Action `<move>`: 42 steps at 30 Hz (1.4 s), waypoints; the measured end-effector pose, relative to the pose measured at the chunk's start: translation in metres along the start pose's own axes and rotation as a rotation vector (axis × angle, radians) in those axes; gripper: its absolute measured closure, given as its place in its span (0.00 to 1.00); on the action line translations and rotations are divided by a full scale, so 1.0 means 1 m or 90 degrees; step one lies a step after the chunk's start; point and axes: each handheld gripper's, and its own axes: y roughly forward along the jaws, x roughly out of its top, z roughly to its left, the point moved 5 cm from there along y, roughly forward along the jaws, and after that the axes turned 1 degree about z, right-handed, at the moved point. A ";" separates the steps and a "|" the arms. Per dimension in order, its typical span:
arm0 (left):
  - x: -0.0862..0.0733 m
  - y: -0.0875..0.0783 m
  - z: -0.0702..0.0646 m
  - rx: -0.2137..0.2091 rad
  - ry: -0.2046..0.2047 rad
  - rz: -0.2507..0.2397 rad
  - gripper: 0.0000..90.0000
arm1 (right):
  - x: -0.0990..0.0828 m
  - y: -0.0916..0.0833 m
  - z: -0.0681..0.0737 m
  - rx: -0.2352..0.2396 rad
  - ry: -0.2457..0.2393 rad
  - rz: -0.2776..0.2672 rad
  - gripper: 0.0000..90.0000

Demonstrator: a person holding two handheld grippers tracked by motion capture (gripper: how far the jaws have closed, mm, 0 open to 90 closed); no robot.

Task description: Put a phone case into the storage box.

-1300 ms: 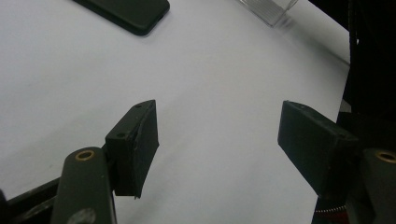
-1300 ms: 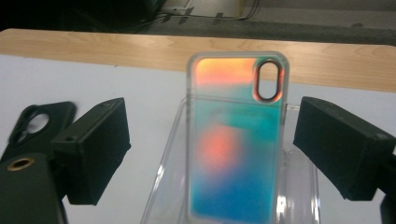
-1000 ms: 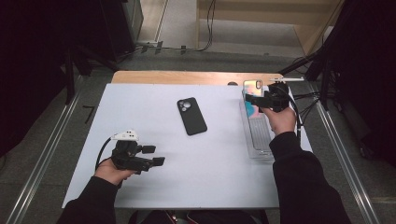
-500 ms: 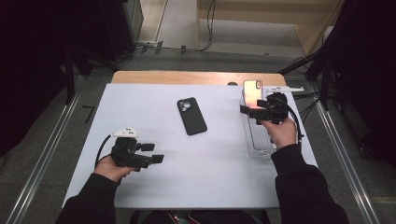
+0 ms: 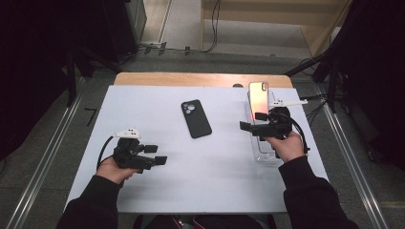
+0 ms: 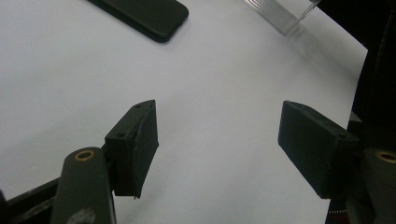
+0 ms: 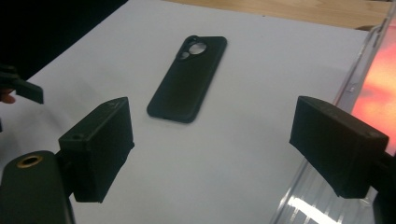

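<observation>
Two phones from above

The table top was plain pale bluish white, with a light wood strip along its far edge. On it lay a matte black phone case, and a phone glowed orange-pink in a clear, colourless tray. Both the left gripper and the right gripper were black, each topped by a pale grey plate.
</observation>
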 end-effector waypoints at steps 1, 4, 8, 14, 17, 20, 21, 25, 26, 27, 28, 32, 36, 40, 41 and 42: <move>0.000 -0.001 0.000 0.002 0.000 0.001 0.33 | -0.001 -0.001 0.002 0.004 -0.004 0.001 0.13; 0.000 -0.002 0.001 0.003 -0.004 -0.001 0.33 | -0.006 -0.002 0.009 0.017 -0.013 0.011 0.13; 0.000 -0.003 0.002 0.002 -0.009 0.001 0.33 | -0.013 -0.003 0.018 0.036 -0.026 0.021 0.13; 0.000 -0.005 0.002 0.003 -0.011 -0.003 0.33 | -0.024 -0.004 0.027 0.057 -0.036 0.037 0.13; 0.000 -0.006 0.002 0.003 -0.013 -0.006 0.33 | -0.027 -0.004 0.031 0.068 -0.044 0.044 0.13; 0.000 -0.007 0.003 0.006 -0.014 -0.008 0.33 | -0.031 -0.004 0.035 0.074 -0.051 0.050 0.13; 0.000 -0.008 0.002 0.004 -0.015 -0.009 0.33 | -0.032 -0.004 0.037 0.079 -0.055 0.053 0.13; 0.000 -0.009 0.003 0.008 -0.014 -0.010 0.33 | -0.036 -0.002 0.042 0.087 -0.059 0.060 0.13; 0.000 -0.009 0.003 0.008 -0.015 -0.010 0.33 | -0.037 -0.002 0.044 0.090 -0.060 0.061 0.13; 0.000 -0.009 0.003 0.008 -0.016 -0.010 0.33 | -0.038 -0.002 0.045 0.091 -0.061 0.063 0.13; 0.000 -0.009 0.003 0.008 -0.016 -0.010 0.33 | -0.039 -0.001 0.047 0.091 -0.062 0.065 0.13; -0.001 -0.010 0.003 0.007 -0.020 -0.013 0.33 | -0.044 0.000 0.052 0.104 -0.073 0.072 0.13; -0.001 -0.010 0.004 0.010 -0.020 -0.013 0.33 | -0.047 0.002 0.056 0.113 -0.081 0.076 0.13; -0.002 -0.011 0.004 0.013 -0.019 -0.013 0.33 | -0.048 0.007 0.058 0.102 -0.073 0.074 0.13; -0.002 -0.011 0.003 0.011 -0.019 -0.015 0.33 | -0.047 0.009 0.059 0.097 -0.068 0.073 0.13; -0.003 -0.012 0.003 0.013 -0.019 -0.016 0.33 | -0.046 0.010 0.059 0.092 -0.061 0.073 0.13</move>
